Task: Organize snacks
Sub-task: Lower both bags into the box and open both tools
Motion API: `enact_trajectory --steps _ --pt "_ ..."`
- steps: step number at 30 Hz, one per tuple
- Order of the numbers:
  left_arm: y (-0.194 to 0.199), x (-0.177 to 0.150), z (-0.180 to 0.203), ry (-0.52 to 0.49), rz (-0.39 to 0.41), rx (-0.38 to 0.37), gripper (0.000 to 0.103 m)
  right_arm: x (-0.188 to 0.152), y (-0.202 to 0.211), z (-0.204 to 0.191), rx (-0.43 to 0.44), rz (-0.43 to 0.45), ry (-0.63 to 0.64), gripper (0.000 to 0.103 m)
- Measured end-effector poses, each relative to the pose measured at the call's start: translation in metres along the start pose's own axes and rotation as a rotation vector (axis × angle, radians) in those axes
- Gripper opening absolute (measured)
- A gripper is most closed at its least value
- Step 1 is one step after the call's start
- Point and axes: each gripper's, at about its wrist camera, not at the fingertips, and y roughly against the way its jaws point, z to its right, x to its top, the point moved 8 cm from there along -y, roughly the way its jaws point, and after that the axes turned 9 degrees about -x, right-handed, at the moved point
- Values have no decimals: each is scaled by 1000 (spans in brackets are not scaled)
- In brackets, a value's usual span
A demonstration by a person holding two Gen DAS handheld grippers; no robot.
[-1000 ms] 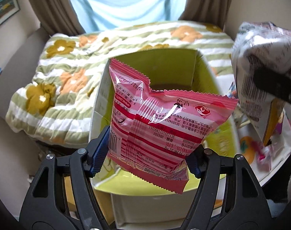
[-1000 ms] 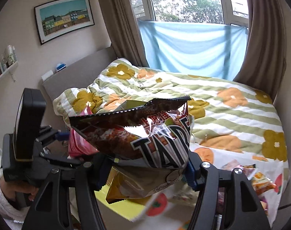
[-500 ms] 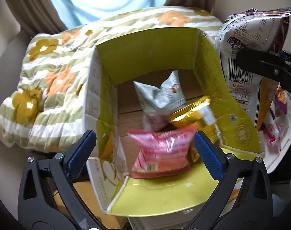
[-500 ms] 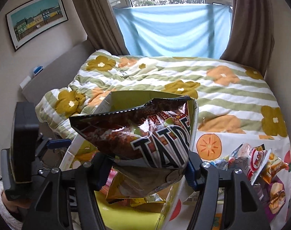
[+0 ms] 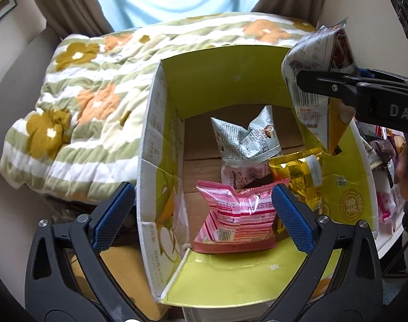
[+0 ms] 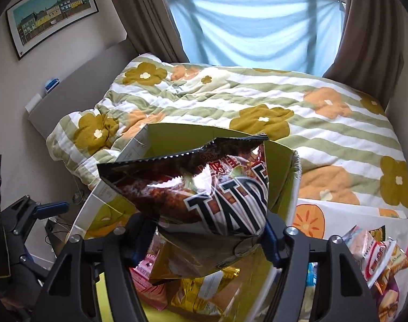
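An open cardboard box (image 5: pixel 222 80) with yellow-green flaps stands beside the bed. Inside it lie a pink snack packet (image 5: pixel 238 214), a silver packet (image 5: pixel 246 139) and a gold packet (image 5: pixel 298 171). My left gripper (image 5: pixel 203 196) hangs open above the box, its blue pads wide apart and touching nothing. My right gripper (image 6: pixel 205 238) carries a dark chip bag (image 6: pixel 204 187) upright over the box (image 6: pixel 177 136). Its jaws are opening, and the bag's lower part still sits between the pads. The left wrist view shows this bag (image 5: pixel 311 61) at the box's right wall.
A bed with a flowered quilt (image 6: pixel 257 102) lies behind and left of the box. Several loose snack packets (image 6: pixel 378 257) lie on a fruit-print cloth at the right. Curtains and a window close off the far side.
My left gripper opened and the pink packet dropped into the box. My right gripper moved over the box and lower with the chip bag, its fingers spreading slightly.
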Motion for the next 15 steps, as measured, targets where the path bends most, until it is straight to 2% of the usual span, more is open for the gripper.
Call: enact_trajectory --steps 1,2,3,4,15 --pt "-1 0 0 1 -2 -5 101 0 -1 0 9 2 -9 78" --pt "-1 0 0 1 -2 -9 101 0 -1 1 24 9 -19 91" --pt "-2 0 0 -2 -1 -11 101 1 0 1 27 18 -24 100" --pt "-2 -1 0 -4 0 -9 101 1 2 1 26 33 -28 102" --pt "19 -4 4 -4 43 7 101 -6 29 -9 17 90 -12 102"
